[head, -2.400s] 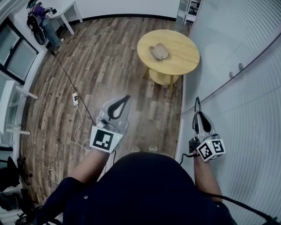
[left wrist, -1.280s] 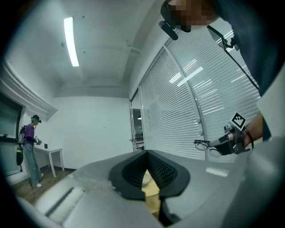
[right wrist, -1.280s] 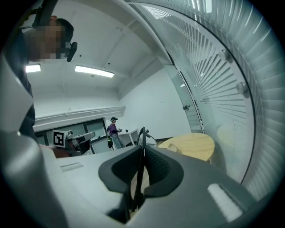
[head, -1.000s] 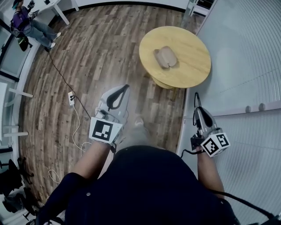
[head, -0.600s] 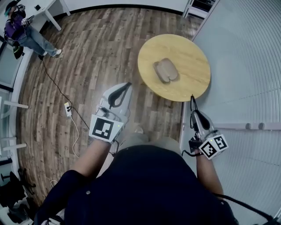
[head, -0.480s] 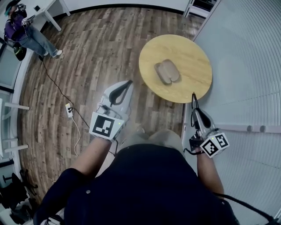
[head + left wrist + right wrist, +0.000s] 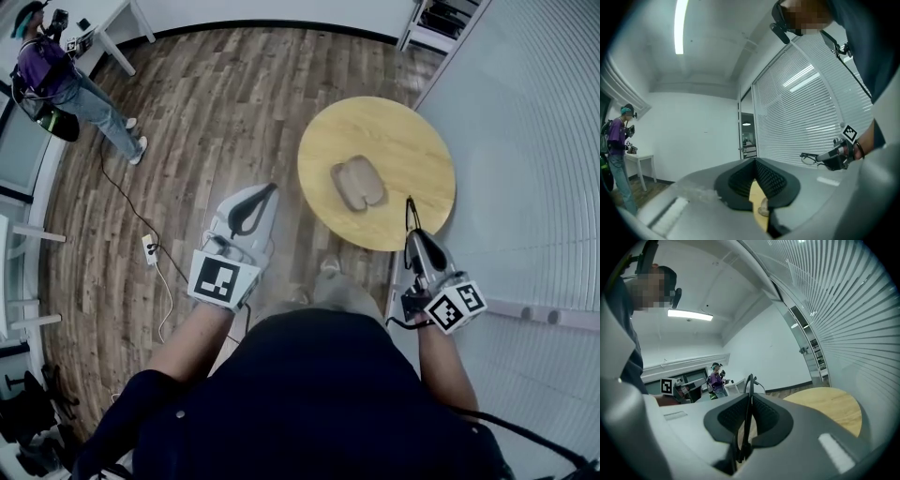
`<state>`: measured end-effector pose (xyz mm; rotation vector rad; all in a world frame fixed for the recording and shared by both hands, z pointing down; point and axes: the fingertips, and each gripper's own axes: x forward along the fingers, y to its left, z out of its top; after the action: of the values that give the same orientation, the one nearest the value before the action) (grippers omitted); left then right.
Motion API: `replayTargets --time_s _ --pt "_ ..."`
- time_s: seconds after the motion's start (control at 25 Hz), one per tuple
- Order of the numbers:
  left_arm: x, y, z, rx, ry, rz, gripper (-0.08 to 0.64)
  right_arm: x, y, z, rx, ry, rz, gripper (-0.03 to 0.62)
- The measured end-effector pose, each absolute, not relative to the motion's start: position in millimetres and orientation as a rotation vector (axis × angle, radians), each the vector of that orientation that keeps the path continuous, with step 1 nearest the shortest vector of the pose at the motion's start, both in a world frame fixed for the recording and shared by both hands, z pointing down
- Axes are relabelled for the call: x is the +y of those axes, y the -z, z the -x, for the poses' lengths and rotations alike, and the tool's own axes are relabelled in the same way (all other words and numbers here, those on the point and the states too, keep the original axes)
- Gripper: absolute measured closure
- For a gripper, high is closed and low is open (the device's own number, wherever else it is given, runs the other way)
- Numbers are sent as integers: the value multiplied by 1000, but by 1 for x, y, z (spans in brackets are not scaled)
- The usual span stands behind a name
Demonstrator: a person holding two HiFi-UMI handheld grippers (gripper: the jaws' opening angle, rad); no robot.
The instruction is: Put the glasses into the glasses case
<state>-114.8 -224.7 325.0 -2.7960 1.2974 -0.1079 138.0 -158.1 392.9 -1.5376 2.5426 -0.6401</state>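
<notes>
Glasses [image 7: 749, 392] inside right claw [image 7: 414, 240]

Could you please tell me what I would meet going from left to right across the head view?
person standing on the floor → power strip → left gripper → glasses case → right gripper, shut on the glasses

Glasses case [image 7: 357, 183] lies on the table [image 7: 412, 141] — person [image 7: 58, 80] far left.
</notes>
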Motion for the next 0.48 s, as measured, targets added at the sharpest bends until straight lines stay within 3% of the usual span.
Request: replayTargets --time_s 0.48 --pt "-308 -332 82 1367 140 2745 554 -264 -413 -148 2681 637 1377 560"
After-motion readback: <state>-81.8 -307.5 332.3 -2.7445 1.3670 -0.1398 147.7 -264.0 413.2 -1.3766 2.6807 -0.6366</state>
